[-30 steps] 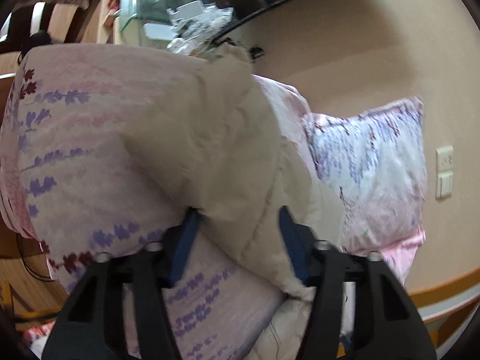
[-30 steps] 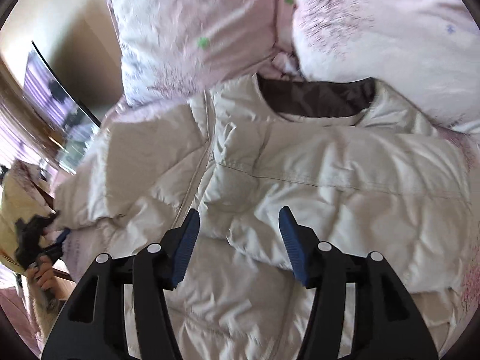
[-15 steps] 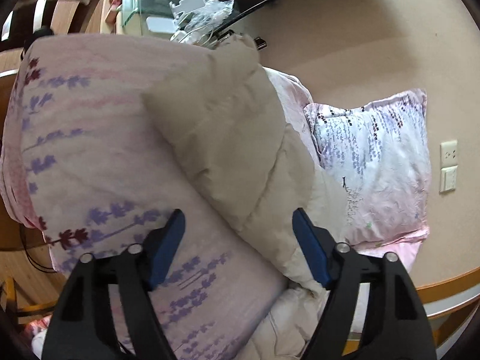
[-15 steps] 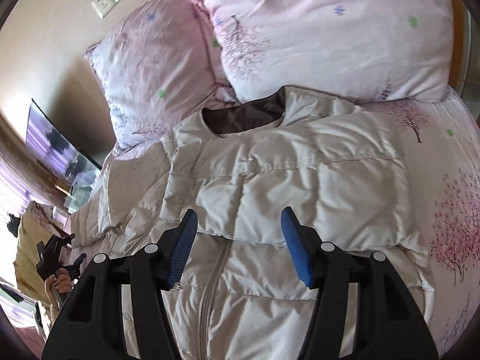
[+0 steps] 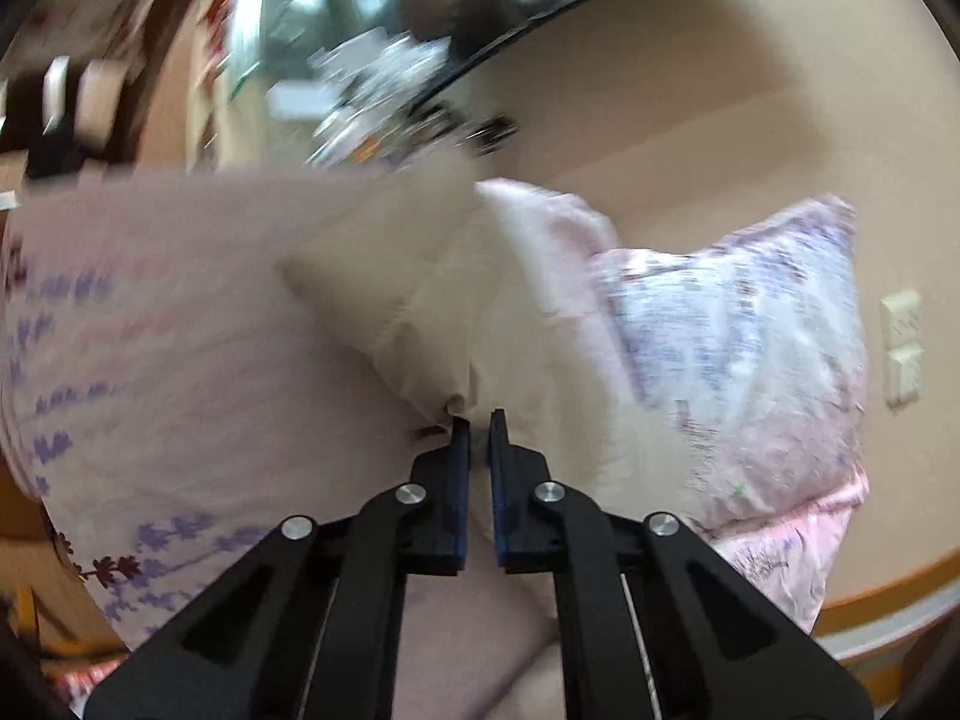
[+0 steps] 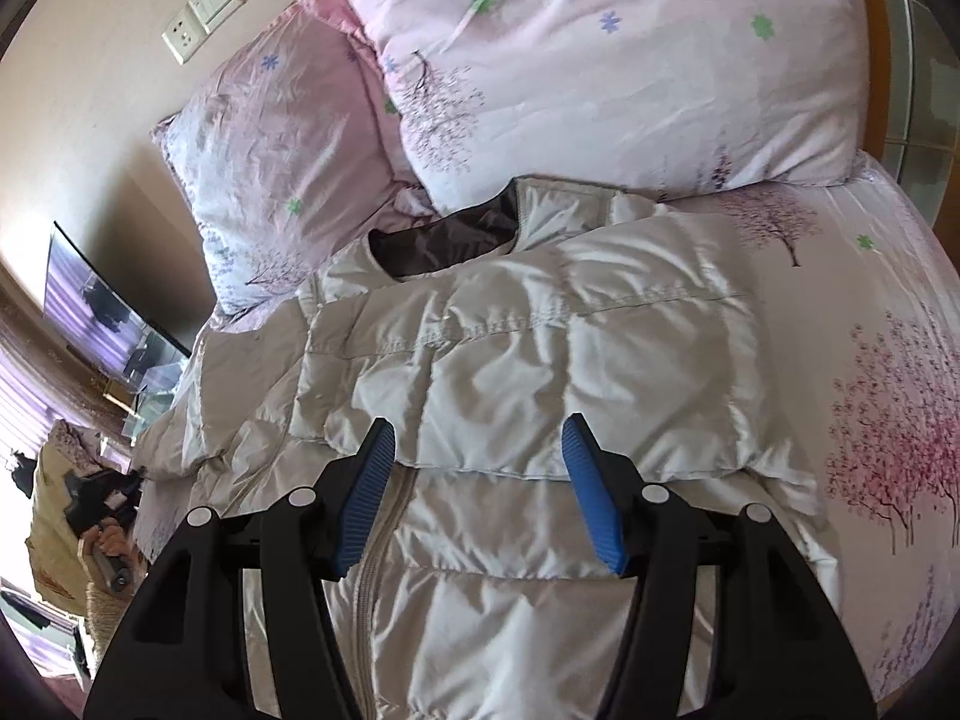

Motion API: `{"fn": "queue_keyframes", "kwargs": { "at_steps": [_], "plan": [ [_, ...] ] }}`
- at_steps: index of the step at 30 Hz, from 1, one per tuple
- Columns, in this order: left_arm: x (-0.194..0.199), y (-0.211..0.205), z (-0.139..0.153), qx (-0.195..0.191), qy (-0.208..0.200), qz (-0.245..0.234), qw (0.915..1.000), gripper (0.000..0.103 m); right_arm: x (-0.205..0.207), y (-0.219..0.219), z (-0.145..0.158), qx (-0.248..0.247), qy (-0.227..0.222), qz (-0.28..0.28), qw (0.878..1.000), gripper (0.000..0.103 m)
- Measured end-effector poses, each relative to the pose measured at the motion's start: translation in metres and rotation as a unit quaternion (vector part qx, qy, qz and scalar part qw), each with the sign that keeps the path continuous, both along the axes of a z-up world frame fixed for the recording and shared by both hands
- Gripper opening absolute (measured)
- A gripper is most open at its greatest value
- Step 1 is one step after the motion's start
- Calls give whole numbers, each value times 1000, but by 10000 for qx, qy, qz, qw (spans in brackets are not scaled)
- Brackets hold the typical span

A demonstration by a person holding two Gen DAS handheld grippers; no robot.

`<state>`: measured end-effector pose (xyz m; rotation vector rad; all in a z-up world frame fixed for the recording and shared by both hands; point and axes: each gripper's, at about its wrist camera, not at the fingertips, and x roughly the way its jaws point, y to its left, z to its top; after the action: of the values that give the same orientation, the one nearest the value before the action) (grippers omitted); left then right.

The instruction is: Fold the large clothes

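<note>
A cream quilted down jacket (image 6: pixel 516 372) lies on the bed, collar toward the pillows, one sleeve folded across its chest. My right gripper (image 6: pixel 477 438) is open and empty, hovering above the folded sleeve. In the left wrist view my left gripper (image 5: pixel 477 420) is shut on the edge of the jacket's other sleeve (image 5: pixel 408 300), which stretches away from the fingertips over the bedsheet. That view is blurred by motion. The left gripper also shows small in the right wrist view (image 6: pixel 102 498) at the bed's left edge.
Two pink floral pillows (image 6: pixel 600 60) (image 6: pixel 282 168) lean at the head of the bed. The floral bedsheet (image 6: pixel 870 396) lies bare right of the jacket. A wall socket (image 6: pixel 204 12) and a TV (image 6: pixel 102 324) are on the wall. A wooden bed frame (image 5: pixel 888 594) runs at lower right.
My left gripper has closed from wide open onto the sleeve edge. My right gripper has pulled back from the jacket, so more of the bed and pillows shows.
</note>
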<state>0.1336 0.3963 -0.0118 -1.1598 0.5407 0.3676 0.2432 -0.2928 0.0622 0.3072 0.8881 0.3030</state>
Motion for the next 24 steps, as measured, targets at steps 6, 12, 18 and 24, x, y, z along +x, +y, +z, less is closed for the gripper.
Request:
{"fn": "queue_keyframes", "kwargs": {
  "at_steps": [6, 12, 18, 24],
  "plan": [
    [28, -56, 81, 665, -895, -925, 9895, 2, -4, -13, -2, 6, -34, -127, 9999, 61],
    [79, -185, 145, 1132, -1889, -2770, 9353, 1, -5, -21, -4, 20, -30, -254, 9997, 61],
    [116, -294, 145, 1530, -1695, -4074, 8842, 2, -11, -28, -4, -59, -33, -292, 9996, 61],
    [86, -248, 115, 2216, -1155, -3339, 9089, 72, -10, -37, -9, -186, -77, -333, 9992, 64]
  ]
}}
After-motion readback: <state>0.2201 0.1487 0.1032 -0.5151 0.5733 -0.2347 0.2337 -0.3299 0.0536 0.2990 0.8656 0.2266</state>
